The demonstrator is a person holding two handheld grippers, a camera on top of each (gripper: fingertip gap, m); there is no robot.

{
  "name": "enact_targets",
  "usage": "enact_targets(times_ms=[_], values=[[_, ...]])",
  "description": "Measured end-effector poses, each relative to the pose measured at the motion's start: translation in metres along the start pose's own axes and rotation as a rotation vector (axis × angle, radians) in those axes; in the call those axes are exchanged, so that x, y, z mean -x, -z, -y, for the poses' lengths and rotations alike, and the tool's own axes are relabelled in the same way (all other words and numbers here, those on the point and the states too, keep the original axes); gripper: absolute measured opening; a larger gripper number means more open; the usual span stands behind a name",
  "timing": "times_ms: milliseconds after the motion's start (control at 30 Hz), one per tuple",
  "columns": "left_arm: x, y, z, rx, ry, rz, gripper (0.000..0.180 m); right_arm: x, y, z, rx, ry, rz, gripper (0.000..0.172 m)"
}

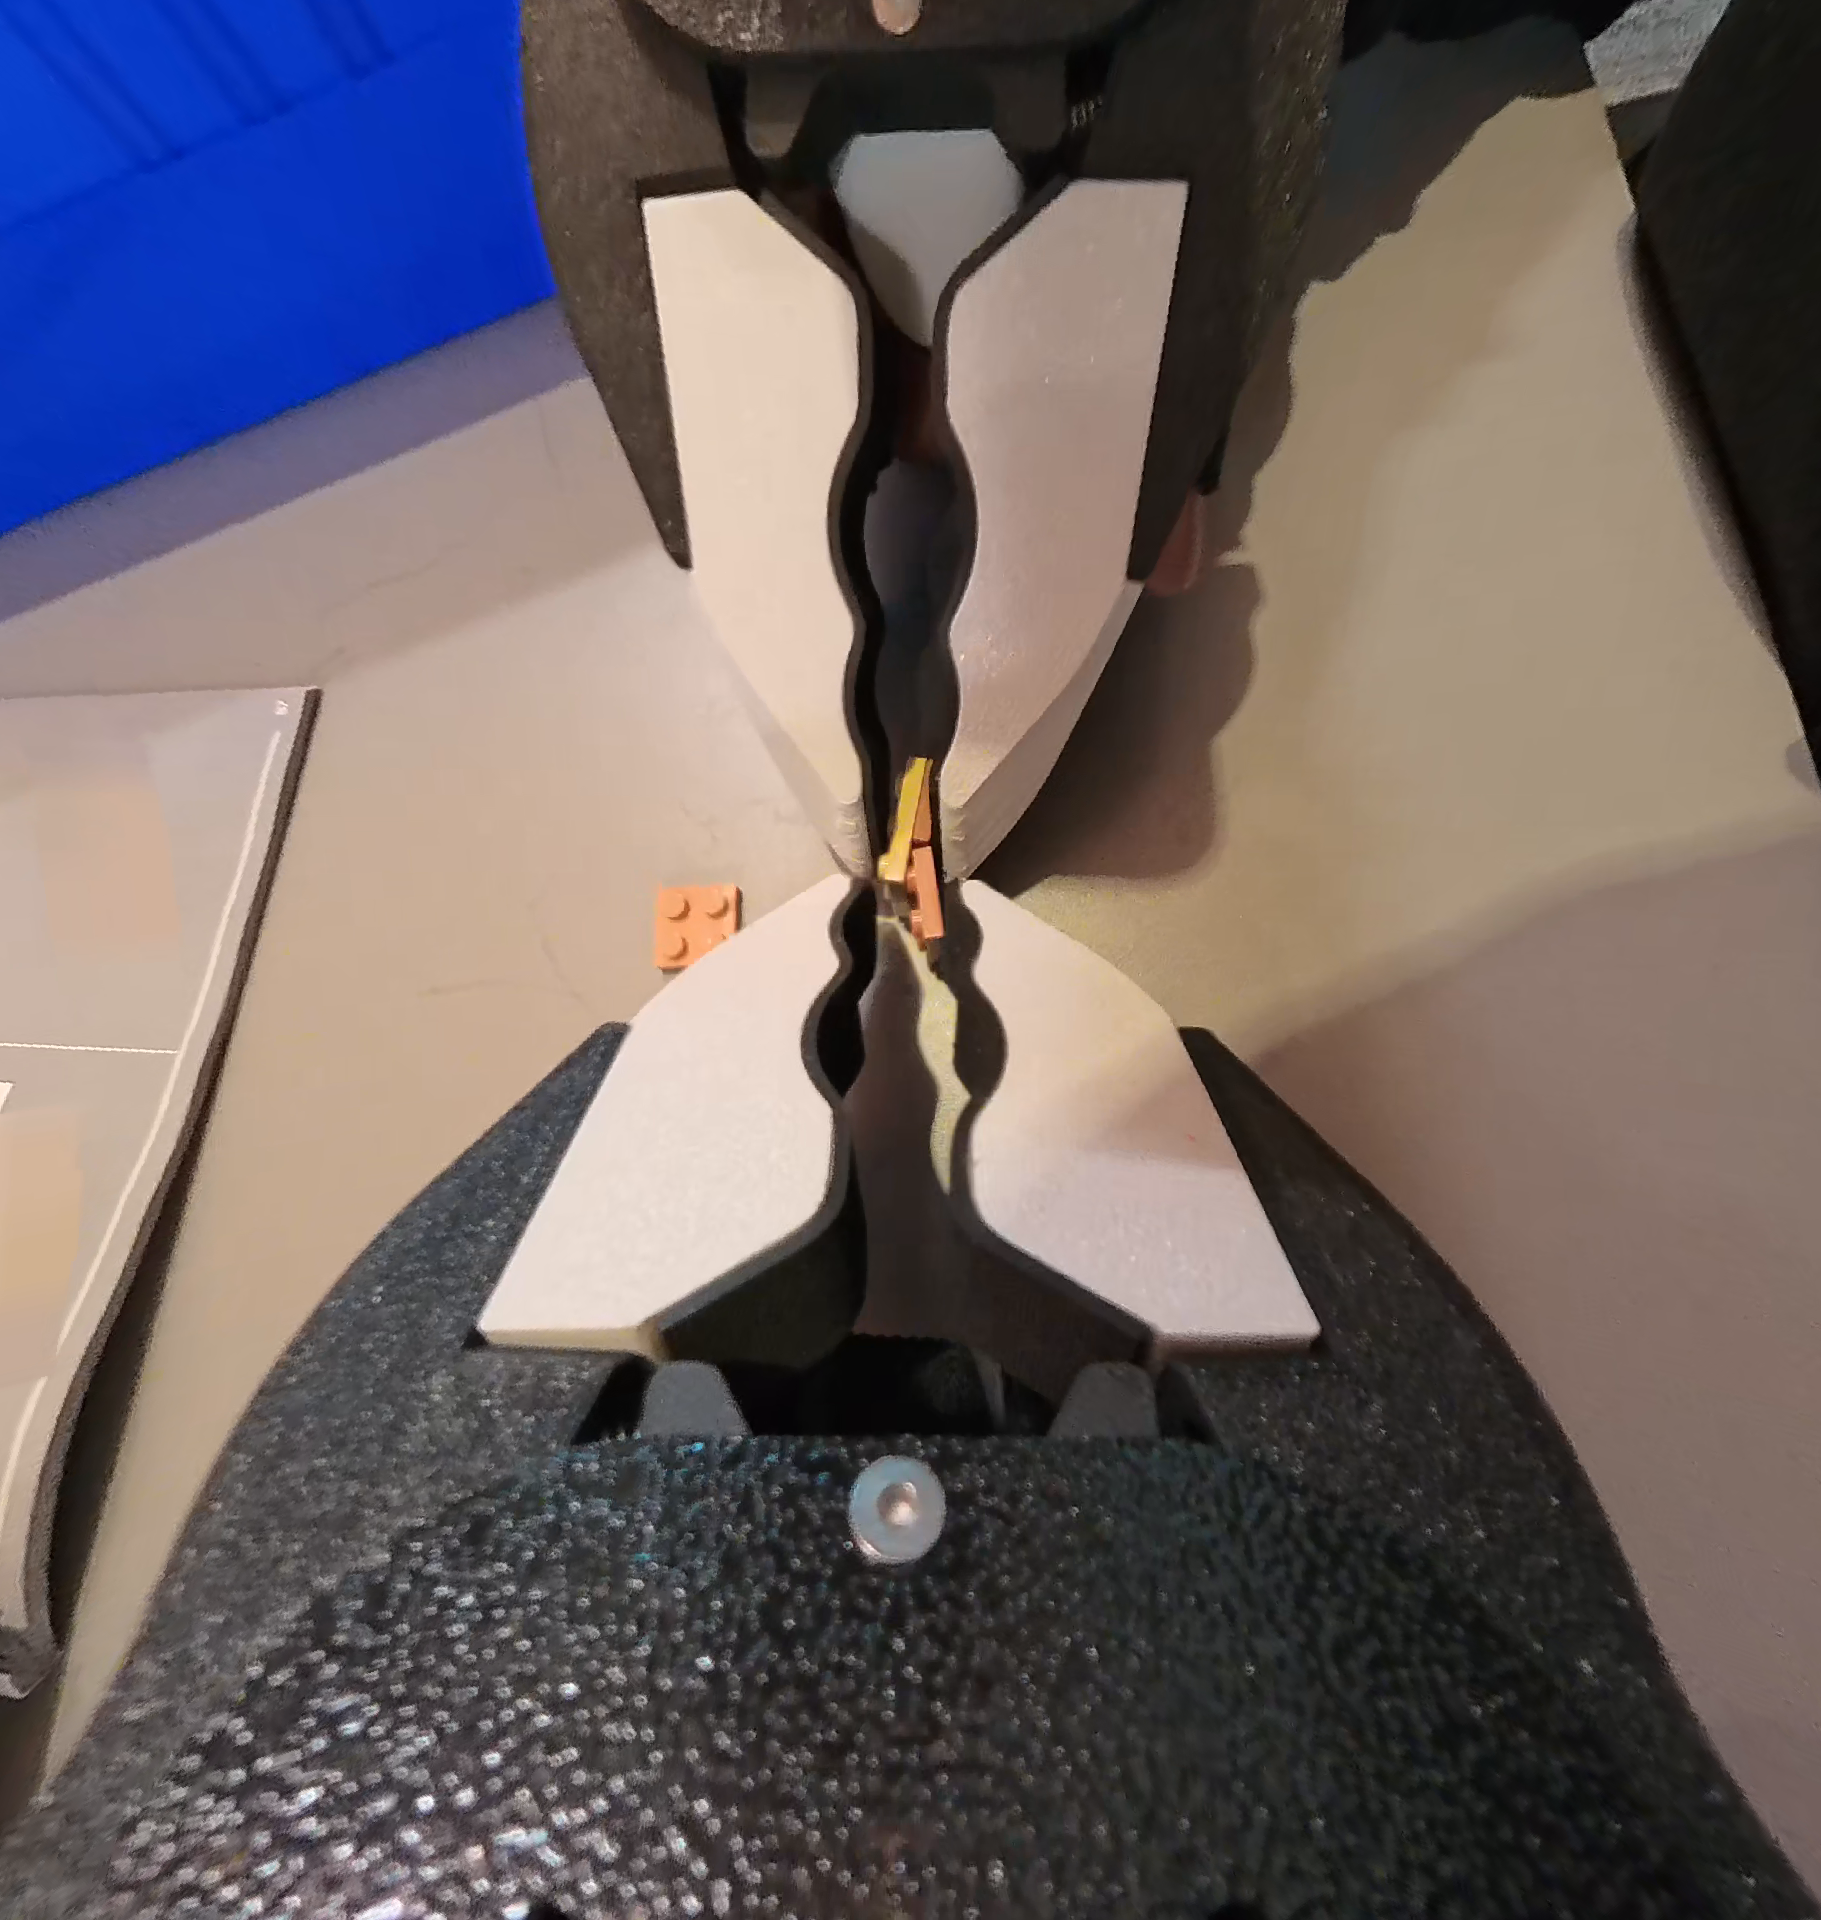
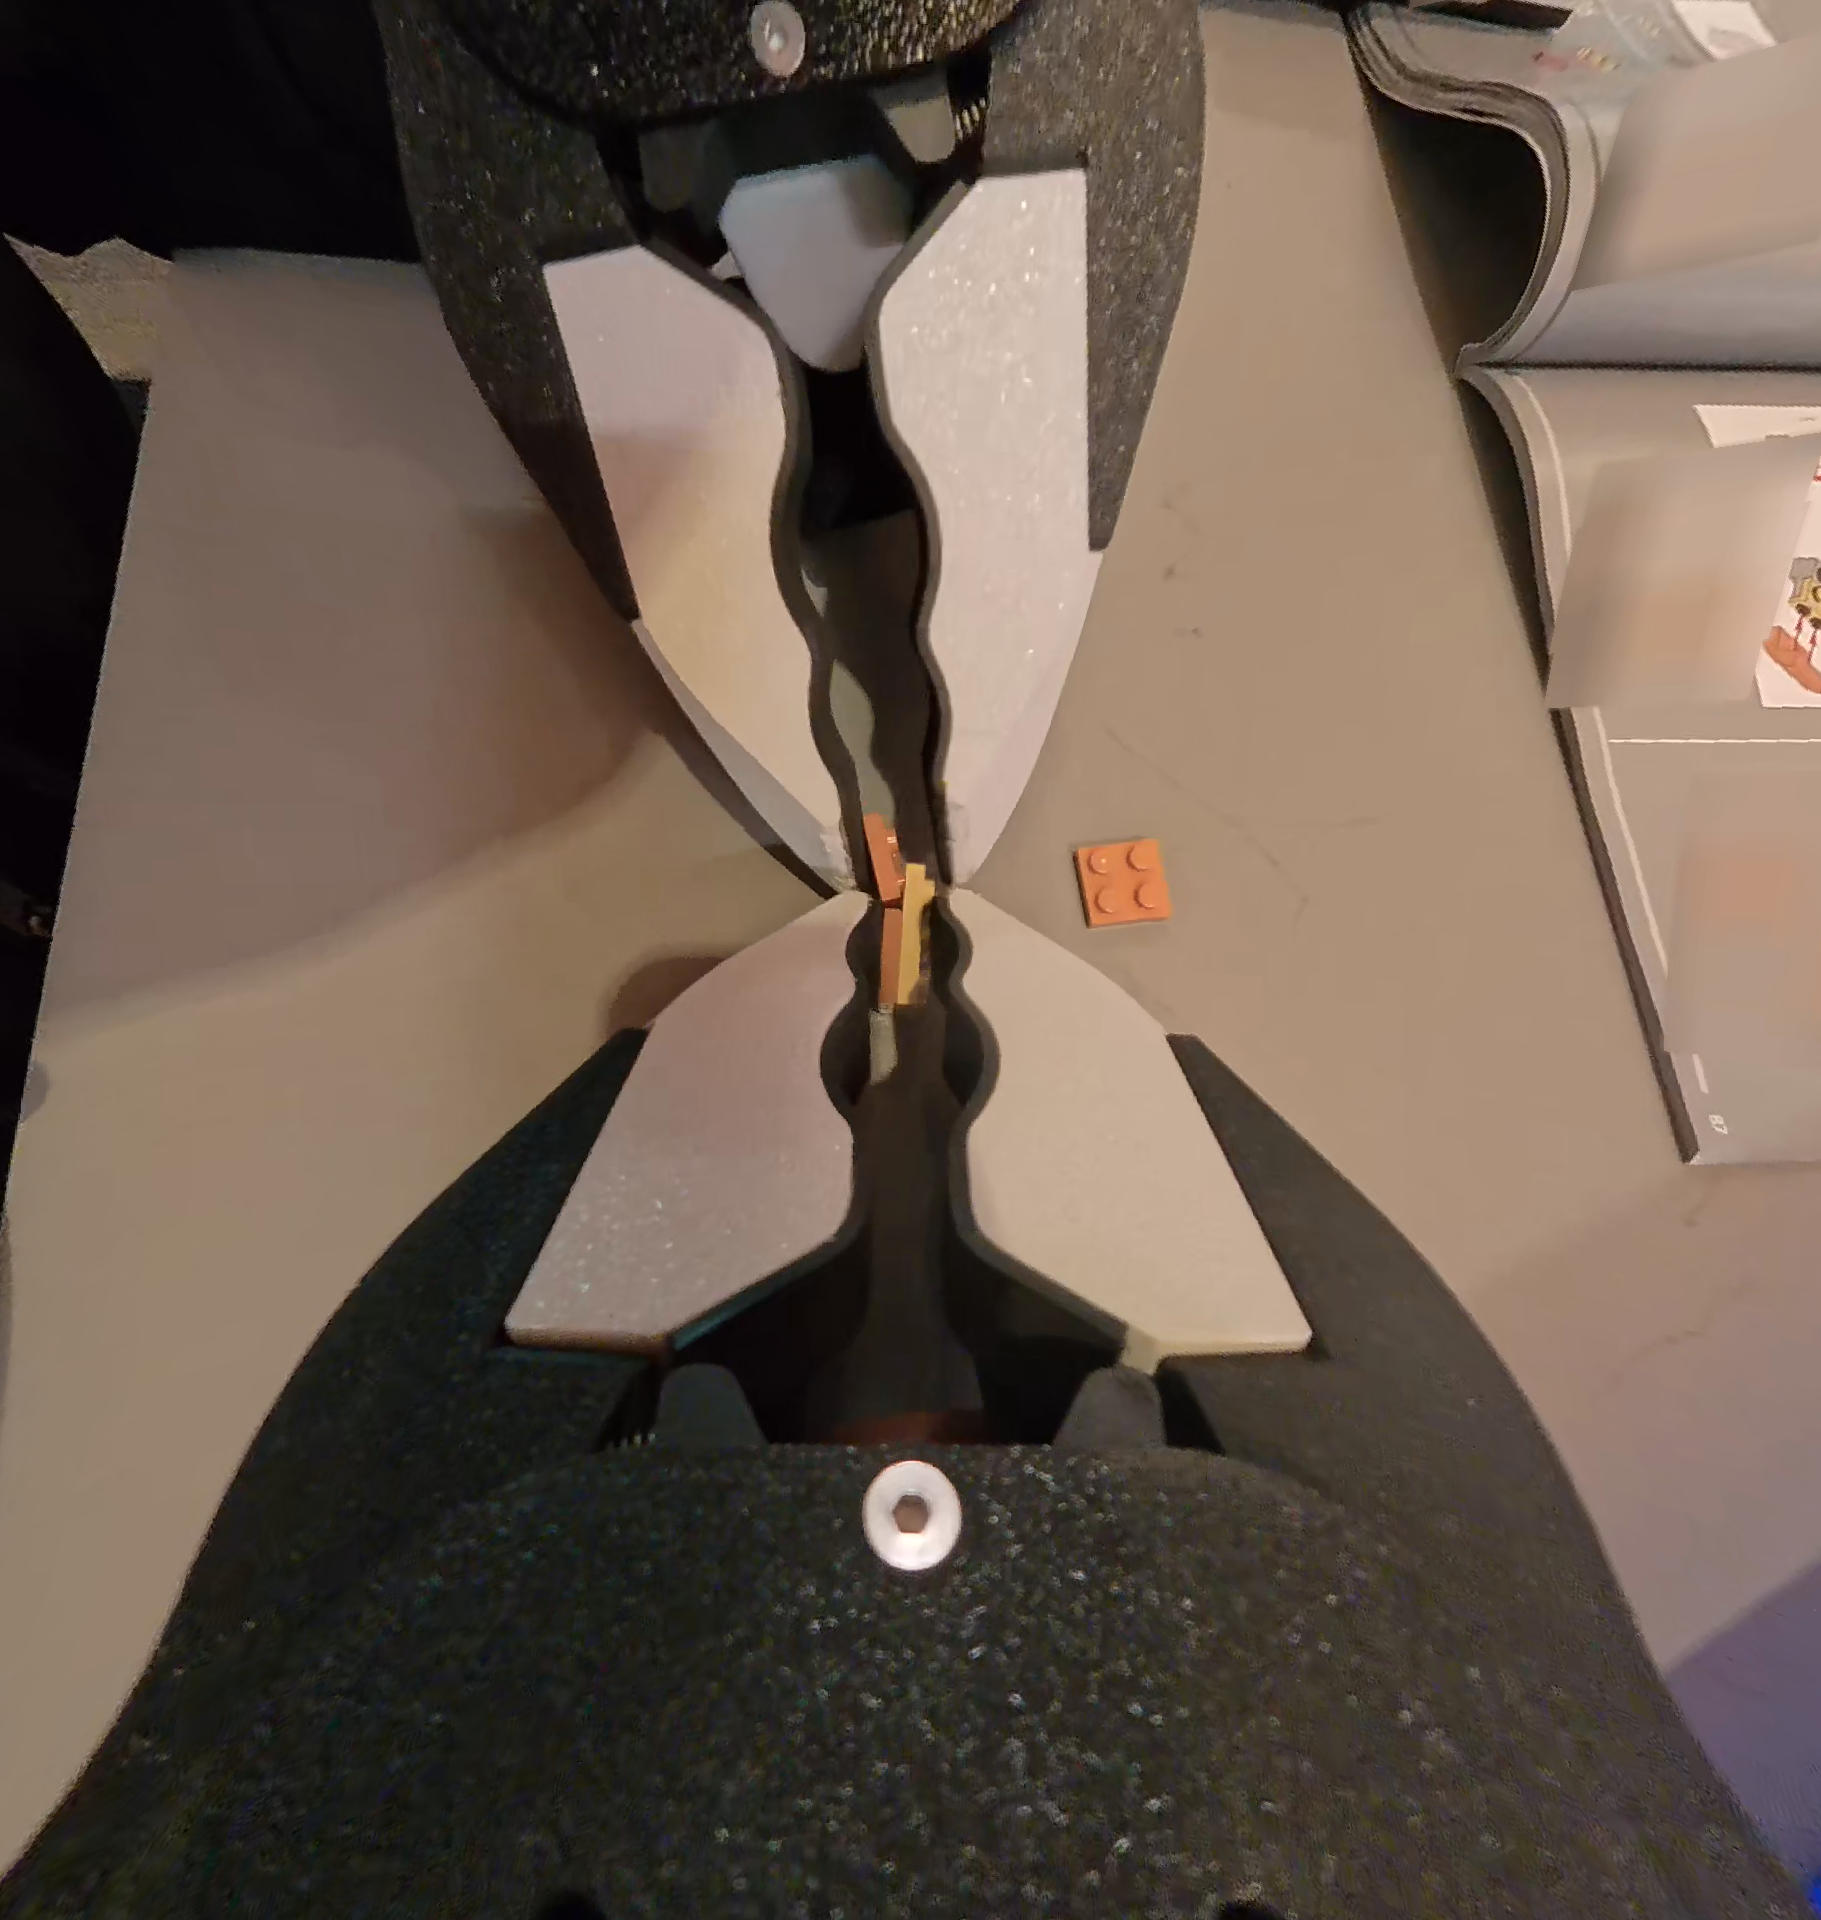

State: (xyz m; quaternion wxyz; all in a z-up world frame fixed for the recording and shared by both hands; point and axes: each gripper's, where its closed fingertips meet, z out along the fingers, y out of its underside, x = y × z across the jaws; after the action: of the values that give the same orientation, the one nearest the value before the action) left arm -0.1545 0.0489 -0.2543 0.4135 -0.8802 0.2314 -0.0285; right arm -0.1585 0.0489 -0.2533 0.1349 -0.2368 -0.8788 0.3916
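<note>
My two grippers meet tip to tip above the grey table (image 1: 470, 727). My left gripper (image 1: 901, 902) is shut on a small orange plate (image 1: 928, 914), which also shows in the right wrist view (image 2: 882, 854). My right gripper (image 2: 901, 906) is shut on a thin tan plate (image 2: 916, 914) with an orange plate (image 2: 891, 951) against its side. In the left wrist view the right gripper (image 1: 908, 847) comes in from the top with the tan plate (image 1: 911, 805). The left gripper's orange plate touches the end of the tan plate between the tips.
A loose orange two-by-two plate (image 1: 696, 925) lies on the table beside the fingertips, also in the right wrist view (image 2: 1124, 881). An open instruction booklet (image 1: 106, 1039) (image 2: 1716, 831) lies at the side. A blue surface (image 1: 210, 208) is beyond the table. My left and right fingertips are right by each other.
</note>
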Motion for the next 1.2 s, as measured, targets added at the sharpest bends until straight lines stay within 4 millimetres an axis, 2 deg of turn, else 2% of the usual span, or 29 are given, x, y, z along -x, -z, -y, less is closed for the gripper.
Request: enact_targets(times_ms=[433,533,700,1200], values=[[0.011,0.011,0.005,-0.062,0.055,0.037,0.015,-0.010,0.011,0.012,-0.120,-0.108,0.015,0.008],[0.008,0.010,0.006,-0.063,0.020,0.037,0.006,-0.009,0.012,0.013,-0.130,-0.099,0.015,0.008],[0.008,0.009,0.005,-0.054,0.002,0.049,0.006,-0.008,0.012,0.013,-0.128,-0.084,0.017,0.009],[0.004,0.003,-0.009,0.121,-0.165,0.088,0.005,0.001,0.001,0.002,-0.015,0.030,-0.013,0.010]])
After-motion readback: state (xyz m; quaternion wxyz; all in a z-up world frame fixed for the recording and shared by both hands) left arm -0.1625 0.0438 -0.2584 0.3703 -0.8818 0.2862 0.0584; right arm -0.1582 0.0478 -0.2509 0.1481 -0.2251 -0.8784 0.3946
